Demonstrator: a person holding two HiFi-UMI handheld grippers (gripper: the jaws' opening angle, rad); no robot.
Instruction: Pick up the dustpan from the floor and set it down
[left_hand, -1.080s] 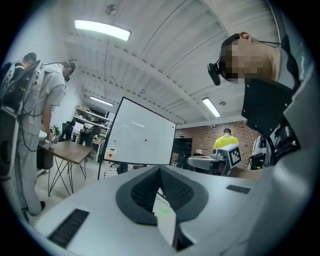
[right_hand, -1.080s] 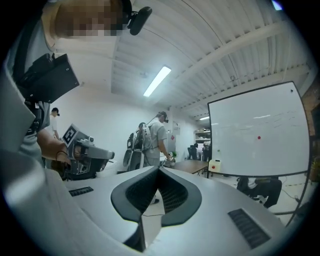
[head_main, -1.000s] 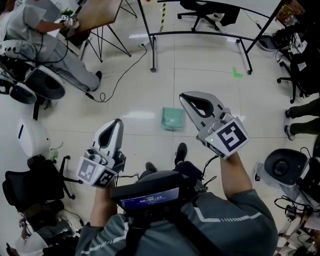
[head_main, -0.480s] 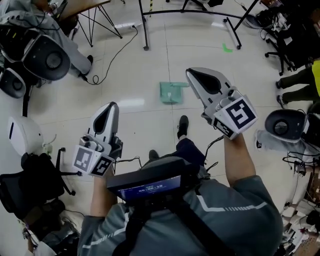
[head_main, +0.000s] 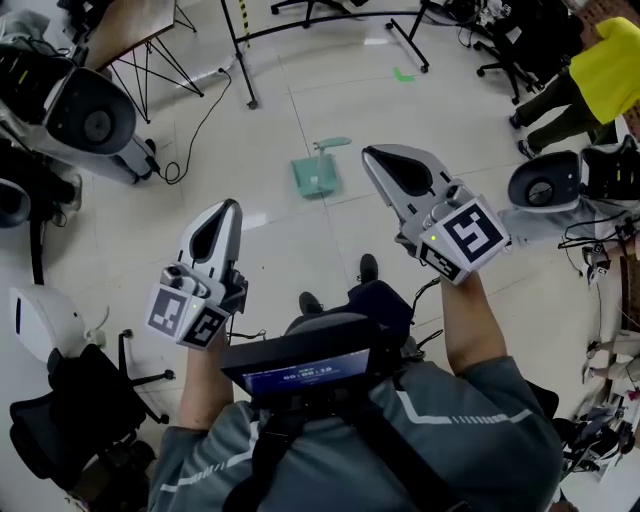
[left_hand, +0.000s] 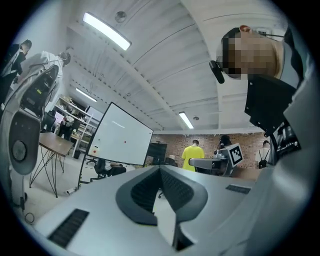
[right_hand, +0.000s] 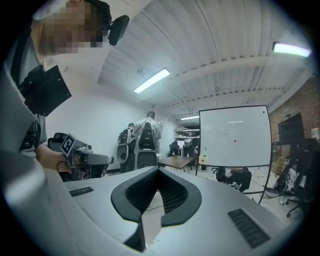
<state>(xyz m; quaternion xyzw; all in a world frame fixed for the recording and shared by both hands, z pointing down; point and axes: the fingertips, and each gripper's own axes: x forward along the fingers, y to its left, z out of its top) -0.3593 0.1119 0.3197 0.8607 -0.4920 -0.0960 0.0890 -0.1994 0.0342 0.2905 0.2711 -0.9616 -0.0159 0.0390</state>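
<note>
You have not started the pickup: the green dustpan lies on the floor ahead of your jaws, nearer the right pair and touching neither. Your left gripper and right gripper each have jaws pressed together on nothing. Reaching, gripping, lifting and setting down are all left.
</note>
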